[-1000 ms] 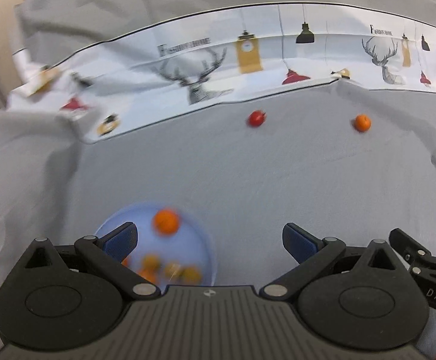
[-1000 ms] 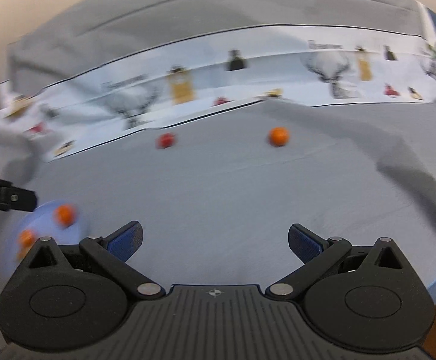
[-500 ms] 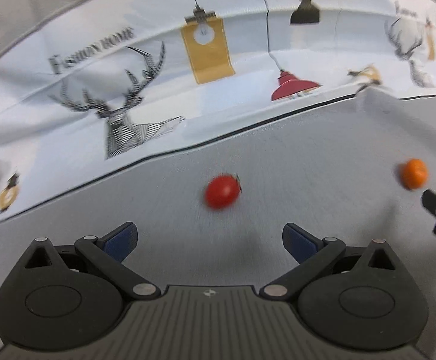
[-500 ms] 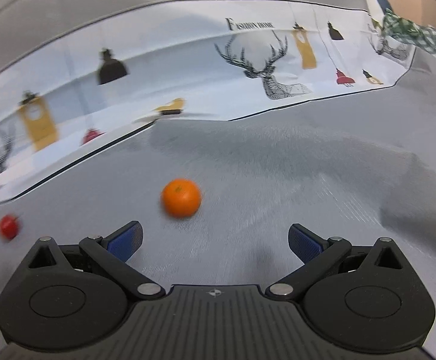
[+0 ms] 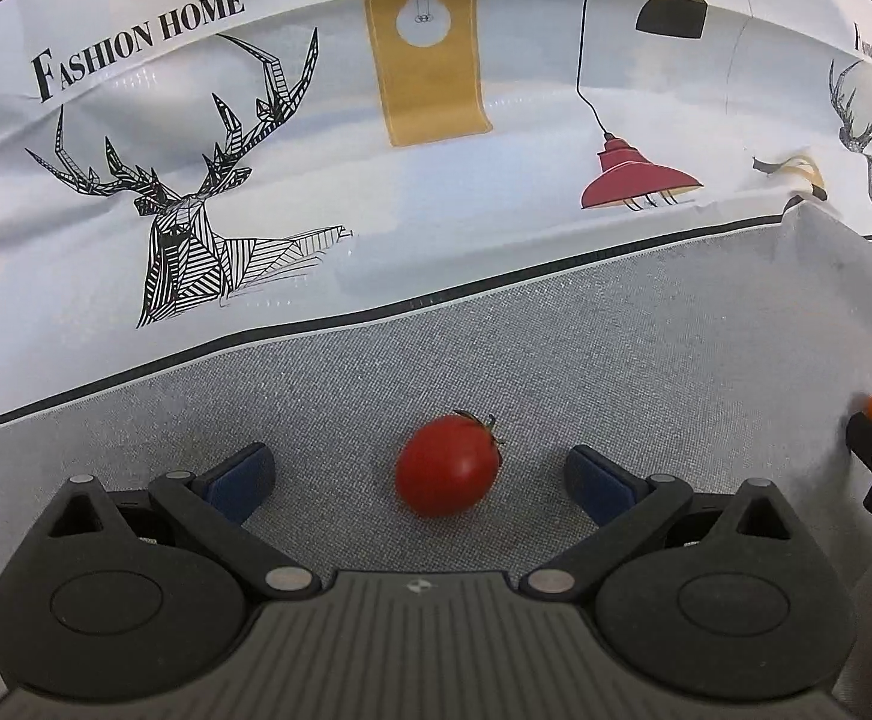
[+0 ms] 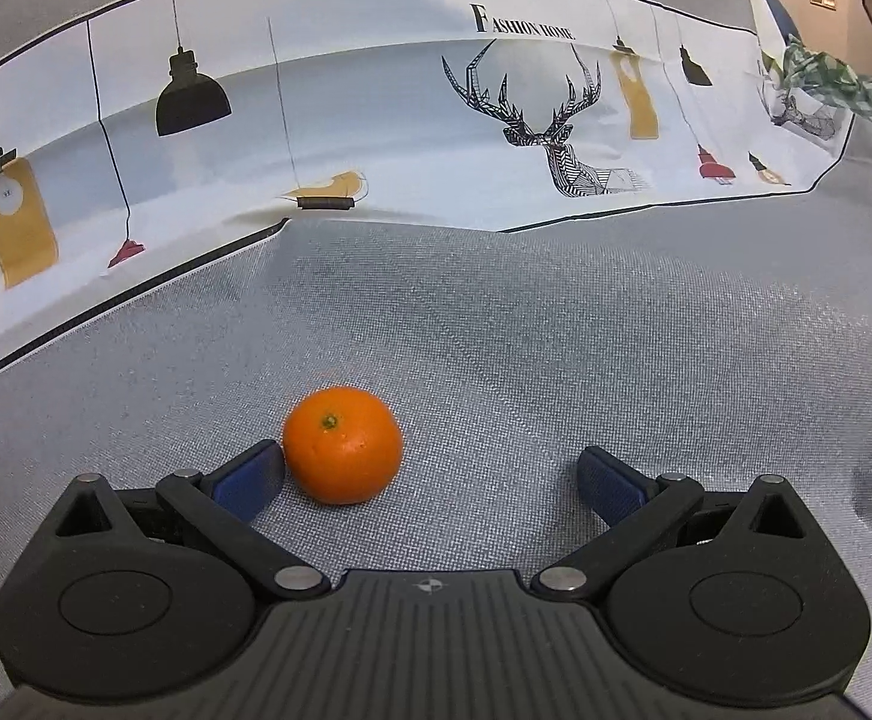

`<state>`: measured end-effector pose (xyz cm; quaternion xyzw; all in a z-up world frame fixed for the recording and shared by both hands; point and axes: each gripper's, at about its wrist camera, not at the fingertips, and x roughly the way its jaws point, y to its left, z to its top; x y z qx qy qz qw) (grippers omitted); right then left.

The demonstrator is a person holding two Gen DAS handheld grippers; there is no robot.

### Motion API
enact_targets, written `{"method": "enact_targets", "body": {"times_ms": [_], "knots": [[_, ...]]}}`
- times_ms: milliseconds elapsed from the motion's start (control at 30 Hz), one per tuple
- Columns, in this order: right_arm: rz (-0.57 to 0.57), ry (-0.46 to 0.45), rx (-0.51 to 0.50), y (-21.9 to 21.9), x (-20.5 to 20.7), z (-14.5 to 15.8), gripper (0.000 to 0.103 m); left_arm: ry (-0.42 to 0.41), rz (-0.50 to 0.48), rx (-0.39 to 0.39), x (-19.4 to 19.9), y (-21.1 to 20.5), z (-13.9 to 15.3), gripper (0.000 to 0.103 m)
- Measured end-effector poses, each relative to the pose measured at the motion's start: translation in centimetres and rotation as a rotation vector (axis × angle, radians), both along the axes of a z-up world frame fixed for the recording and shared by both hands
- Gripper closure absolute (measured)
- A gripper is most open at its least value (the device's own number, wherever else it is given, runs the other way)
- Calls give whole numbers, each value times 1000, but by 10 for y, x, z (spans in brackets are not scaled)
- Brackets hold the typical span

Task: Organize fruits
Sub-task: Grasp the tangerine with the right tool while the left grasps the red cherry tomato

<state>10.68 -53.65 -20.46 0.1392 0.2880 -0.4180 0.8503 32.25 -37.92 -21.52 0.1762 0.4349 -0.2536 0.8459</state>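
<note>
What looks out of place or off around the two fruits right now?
Nothing is spilled or damaged. The orange sits off-centre in the open right hand-held gripper, up against its left finger, while the tomato lies centred in the open left hand-held gripper. The printed cloth is creased.

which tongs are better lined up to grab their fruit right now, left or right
Left. The tomato sits centred between the open left tongs; the orange sits off-centre, against one finger of the open right tongs.
</note>
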Motion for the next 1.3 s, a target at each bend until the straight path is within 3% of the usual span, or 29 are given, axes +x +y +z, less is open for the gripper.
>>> {"method": "enact_targets", "body": {"times_ms": [800,833,867,900,933,967,1167,1300], "knots": [[7,-19,8,-3,0,0,0,28,-5,21,-2,-2,4,0],[11,-28,12,-4,-1,0,1,24,0,23,-3,-1,5,4],[14,-37,15,-5,-3,1,10,9,-3,0,-6,1,9,27],[15,-40,1,-4,-4,3,19,0,-12,-19,-9,3,14,60],[36,-49,-12,-3,-5,5,54,3,-26,-13,-11,2,17,69],[54,-54,-21,-1,-4,7,65,5,-27,-10,-13,2,19,69],[56,-75,-2,0,-8,13,65,5,-31,-40,-32,18,36,69],[76,-110,-20,14,-20,34,65,1,-32,-66,-55,42,65,69]]}}
